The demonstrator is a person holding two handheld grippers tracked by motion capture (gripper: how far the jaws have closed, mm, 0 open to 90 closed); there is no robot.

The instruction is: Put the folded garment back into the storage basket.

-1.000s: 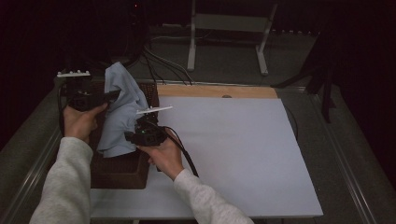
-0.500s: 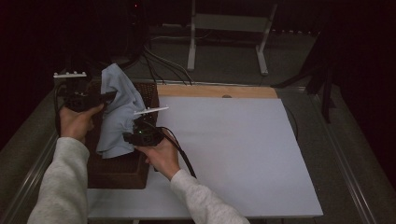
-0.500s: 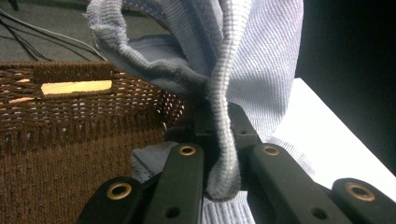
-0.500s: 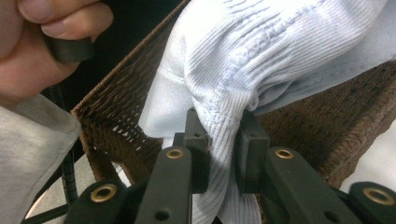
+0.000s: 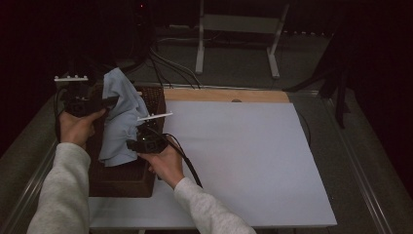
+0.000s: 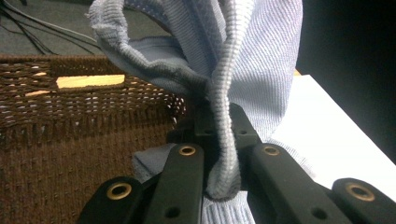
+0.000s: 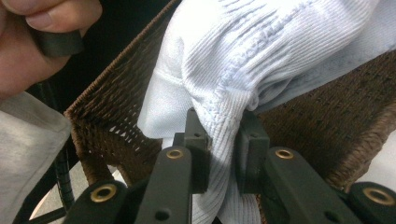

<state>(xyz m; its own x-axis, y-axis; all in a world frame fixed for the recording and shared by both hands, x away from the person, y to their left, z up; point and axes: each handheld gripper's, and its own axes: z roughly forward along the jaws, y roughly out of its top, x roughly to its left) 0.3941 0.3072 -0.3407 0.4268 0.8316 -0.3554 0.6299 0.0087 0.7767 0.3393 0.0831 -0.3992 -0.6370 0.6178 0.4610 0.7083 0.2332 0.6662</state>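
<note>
- High view: one light blue garment point(image 5: 119, 122) hangs over one brown wicker basket point(image 5: 122, 178) on the counter point(image 5: 243, 161), pinched between two hand-held grippers, left hand-held gripper point(image 5: 104, 102) up top, right hand-held gripper point(image 5: 131, 145) lower; barely changed from a second ago.
- Left gripper view: jaws clamp a ribbed fold point(image 6: 219, 116).
- Right gripper view: jaws grip the ribbed hem point(image 7: 222, 140).

The left gripper point(image 6: 219, 135) pinches a ribbed fold of the light blue cloth point(image 6: 261, 60) above the brown woven basket point(image 6: 70, 121), beside the white board point(image 6: 336, 140).
</note>
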